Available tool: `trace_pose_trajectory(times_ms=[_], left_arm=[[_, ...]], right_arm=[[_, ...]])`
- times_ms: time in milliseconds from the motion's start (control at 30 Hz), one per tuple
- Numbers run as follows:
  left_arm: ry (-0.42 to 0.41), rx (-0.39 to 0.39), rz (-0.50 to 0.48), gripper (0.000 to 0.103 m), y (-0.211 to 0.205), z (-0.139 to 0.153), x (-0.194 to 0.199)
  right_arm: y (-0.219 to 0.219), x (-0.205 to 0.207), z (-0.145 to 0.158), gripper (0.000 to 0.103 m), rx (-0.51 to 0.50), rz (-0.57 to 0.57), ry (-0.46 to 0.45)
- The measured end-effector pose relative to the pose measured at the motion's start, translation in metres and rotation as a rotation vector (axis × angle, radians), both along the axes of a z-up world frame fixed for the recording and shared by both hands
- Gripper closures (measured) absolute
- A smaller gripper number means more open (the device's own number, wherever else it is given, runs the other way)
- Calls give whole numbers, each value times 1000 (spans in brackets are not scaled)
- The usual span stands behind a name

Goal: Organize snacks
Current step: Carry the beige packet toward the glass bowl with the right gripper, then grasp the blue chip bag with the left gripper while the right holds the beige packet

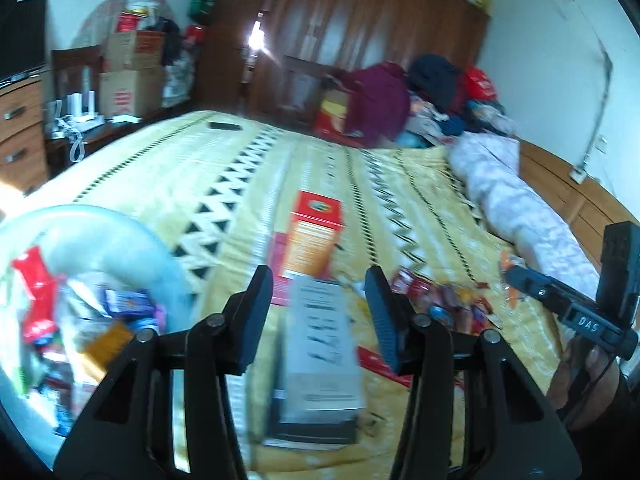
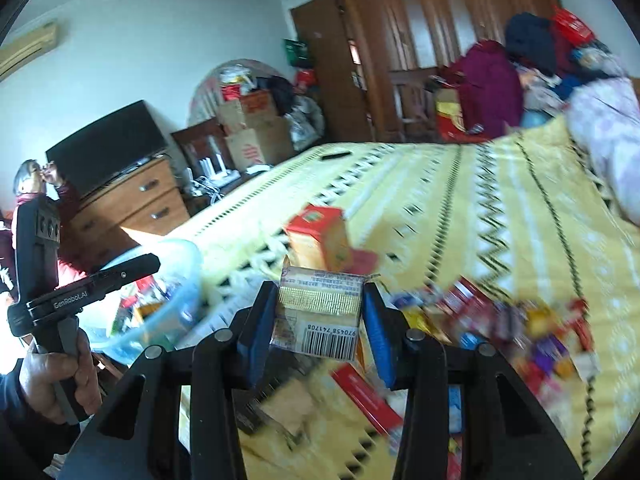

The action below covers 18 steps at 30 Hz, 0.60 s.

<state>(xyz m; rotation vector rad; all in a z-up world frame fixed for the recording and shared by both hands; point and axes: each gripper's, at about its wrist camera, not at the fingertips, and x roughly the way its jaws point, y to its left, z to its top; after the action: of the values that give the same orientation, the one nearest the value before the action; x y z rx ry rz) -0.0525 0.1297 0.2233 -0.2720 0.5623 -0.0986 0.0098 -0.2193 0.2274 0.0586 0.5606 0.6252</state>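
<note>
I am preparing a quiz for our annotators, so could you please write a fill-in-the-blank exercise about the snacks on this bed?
1. The right gripper is shut on a gold-and-white foil packet printed with a black ____.
2. The orange-and-red cardboard box stands ____ on the yellow patterned bedspread.
3. The round plastic basin holding snacks is pale ____.

Missing words: barcode; upright; blue.

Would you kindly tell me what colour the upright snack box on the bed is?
The upright snack box is orange with a red top, clearest in the left wrist view.
</note>
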Motion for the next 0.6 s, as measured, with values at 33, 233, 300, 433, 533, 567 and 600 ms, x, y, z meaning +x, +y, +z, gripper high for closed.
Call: trace_pose_trajectory(times_ms=[33,233,300,433,533,567,600], left_arm=[[10,-10,7,55,9,0,-1],[70,-14,-246,52,-38,-14,-19],[142,-34,-359,49,-76,-37,-26],[382,-6,-403,47,-134,-113,-20],[456,132,-369,45,-167,-158,-10],[477,140,-360,45,-171,-170,-5],[502,130,-361,45,-177,-180,-1]], right_arm=[[10,2,2,56,3,13,-4],[26,0,-6,56,-20,12,6],[15,-2,-15,56,-26,-14,32],[-26,-15,-37,56,-52,-97,83],[-63,-23,-60,56,-43,-157,154],[-77,-26,-69,56,-40,-179,179],[-86,-28,-75,56,-39,-194,191]])
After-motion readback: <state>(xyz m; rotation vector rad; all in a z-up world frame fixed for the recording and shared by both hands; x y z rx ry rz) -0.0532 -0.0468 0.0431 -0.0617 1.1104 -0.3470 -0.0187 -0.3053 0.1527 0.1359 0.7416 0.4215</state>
